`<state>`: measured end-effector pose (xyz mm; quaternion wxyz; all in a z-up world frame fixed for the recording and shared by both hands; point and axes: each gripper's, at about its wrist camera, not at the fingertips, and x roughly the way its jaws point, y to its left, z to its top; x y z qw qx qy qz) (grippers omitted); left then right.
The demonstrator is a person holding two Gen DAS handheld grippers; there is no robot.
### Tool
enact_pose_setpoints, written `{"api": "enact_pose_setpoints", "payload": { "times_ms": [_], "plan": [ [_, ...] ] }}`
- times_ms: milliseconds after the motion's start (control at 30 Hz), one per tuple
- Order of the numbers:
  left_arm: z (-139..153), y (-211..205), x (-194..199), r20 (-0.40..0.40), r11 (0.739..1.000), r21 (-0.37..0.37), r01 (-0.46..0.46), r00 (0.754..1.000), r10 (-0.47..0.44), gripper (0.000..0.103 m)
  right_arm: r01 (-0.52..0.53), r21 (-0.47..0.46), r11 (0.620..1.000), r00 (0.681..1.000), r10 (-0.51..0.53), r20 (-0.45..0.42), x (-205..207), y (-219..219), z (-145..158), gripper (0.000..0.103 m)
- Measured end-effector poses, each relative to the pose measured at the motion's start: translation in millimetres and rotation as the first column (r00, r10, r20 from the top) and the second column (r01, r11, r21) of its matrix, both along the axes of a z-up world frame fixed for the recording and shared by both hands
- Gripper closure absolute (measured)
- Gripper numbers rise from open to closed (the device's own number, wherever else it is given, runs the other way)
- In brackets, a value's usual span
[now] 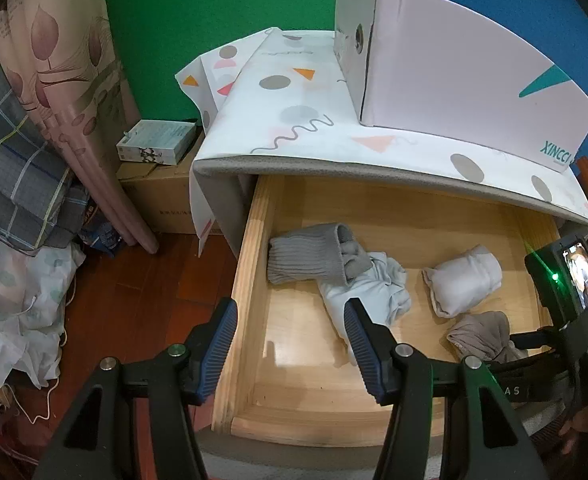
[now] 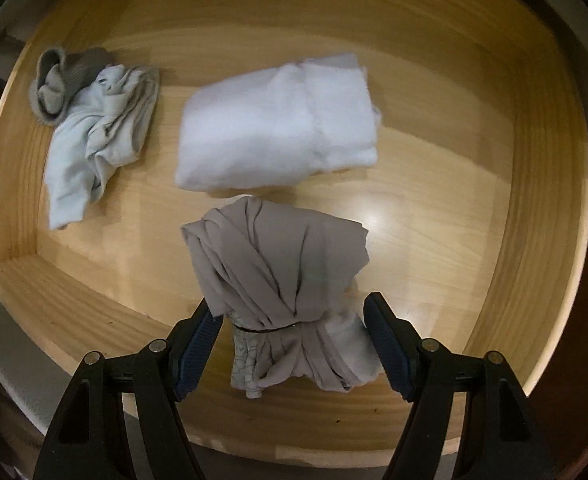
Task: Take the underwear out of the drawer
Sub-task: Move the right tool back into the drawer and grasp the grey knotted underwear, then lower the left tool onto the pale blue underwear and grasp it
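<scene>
The wooden drawer (image 1: 254, 264) stands pulled open. In it lie grey ribbed socks (image 1: 305, 258), a pale blue crumpled garment (image 1: 373, 292), a white folded bundle (image 1: 463, 280) and beige-grey underwear (image 1: 481, 336). My left gripper (image 1: 290, 344) is open and empty above the drawer's front left. In the right wrist view my right gripper (image 2: 290, 344) is open, its jaws on either side of the beige-grey underwear (image 2: 278, 264), which is bunched with a thin band. The left finger touches the cloth. The white bundle (image 2: 278, 120) lies behind it, the pale blue garment (image 2: 94, 136) at left.
A white XINCCI box (image 1: 473, 68) stands on the patterned cloth (image 1: 294, 120) over the cabinet top. Cardboard boxes (image 1: 158, 184), a pink roll (image 1: 94, 128) and piled bedding (image 1: 14, 184) crowd the wooden floor at left.
</scene>
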<state>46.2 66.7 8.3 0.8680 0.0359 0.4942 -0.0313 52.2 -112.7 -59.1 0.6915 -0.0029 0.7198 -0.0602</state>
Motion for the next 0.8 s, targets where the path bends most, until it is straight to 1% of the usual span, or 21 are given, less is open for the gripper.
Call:
{"api": "enact_pose_setpoints", "payload": {
  "times_ms": [133, 333, 500, 567, 633, 700, 800],
  "plan": [
    [0, 0, 0, 0.0, 1.0, 0.0, 0.0, 1.0, 0.0, 0.046, 0.019, -0.006, 1.0, 1.0, -0.019, 0.004, -6, -11, 0, 0.034],
    [0, 0, 0, -0.001, 1.0, 0.002, 0.001, 1.0, -0.001, 0.046, 0.037, -0.021, 0.999, 0.999, -0.037, -0.006, -1, -23, 0, 0.035],
    [0, 0, -1, -0.004, 1.0, 0.004, 0.001, 1.0, -0.001, 0.046, 0.015, -0.032, 0.999, 0.999, -0.016, -0.027, 7, -26, -5, 0.035],
    [-1, 0, -1, -0.007, 1.0, 0.005, 0.002, 1.0, -0.002, 0.046, 0.008, -0.034, 0.999, 0.999, -0.009, -0.035, 13, -25, -6, 0.037],
    [-1, 0, -2, -0.009, 1.0, 0.006, 0.002, 1.0, -0.002, 0.046, 0.014, -0.017, 1.0, 0.999, -0.015, -0.041, 16, -27, -8, 0.044],
    [-1, 0, -1, -0.012, 1.0, 0.007, 0.003, 1.0, -0.003, 0.046, 0.022, 0.003, 1.0, 0.999, -0.022, -0.045, 21, -28, -11, 0.047],
    [-2, -1, 0, -0.014, 1.0, 0.01, 0.007, 1.0, -0.007, 0.046, 0.032, 0.005, 0.999, 0.999, -0.032, -0.037, 26, -35, -14, 0.048]
  ]
}}
